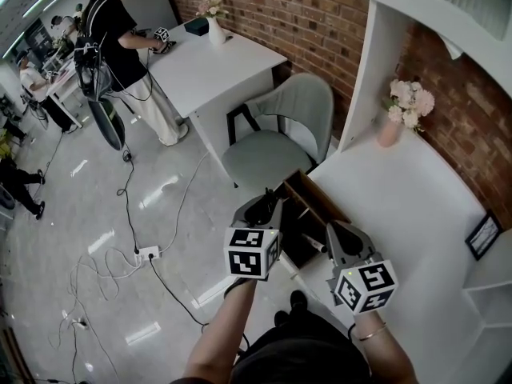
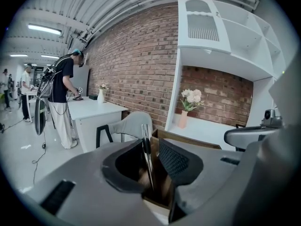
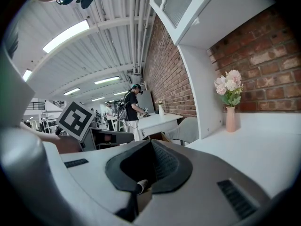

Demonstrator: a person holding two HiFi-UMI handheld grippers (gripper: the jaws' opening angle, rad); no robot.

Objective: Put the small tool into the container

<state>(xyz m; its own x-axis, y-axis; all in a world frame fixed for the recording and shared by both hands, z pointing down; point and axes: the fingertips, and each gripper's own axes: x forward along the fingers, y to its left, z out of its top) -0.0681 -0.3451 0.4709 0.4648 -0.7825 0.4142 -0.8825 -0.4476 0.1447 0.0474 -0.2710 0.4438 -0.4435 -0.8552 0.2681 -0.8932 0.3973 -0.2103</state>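
Left gripper (image 1: 268, 205) has its jaws pinched on the slim silvery metal tool (image 2: 146, 154), long axis upright, right above the open brown box (image 1: 320, 200) at the white table's (image 1: 400, 206) near-left corner, so the drop is straight down. Right gripper (image 1: 336, 234) hovers just beside the box, jaws closed, with a pale stub (image 3: 139, 186) at their root.

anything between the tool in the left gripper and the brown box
Nothing visible does: the left gripper holds the thin metal tool over the open brown box. The right gripper, shut on a white-tipped piece, is beside it.
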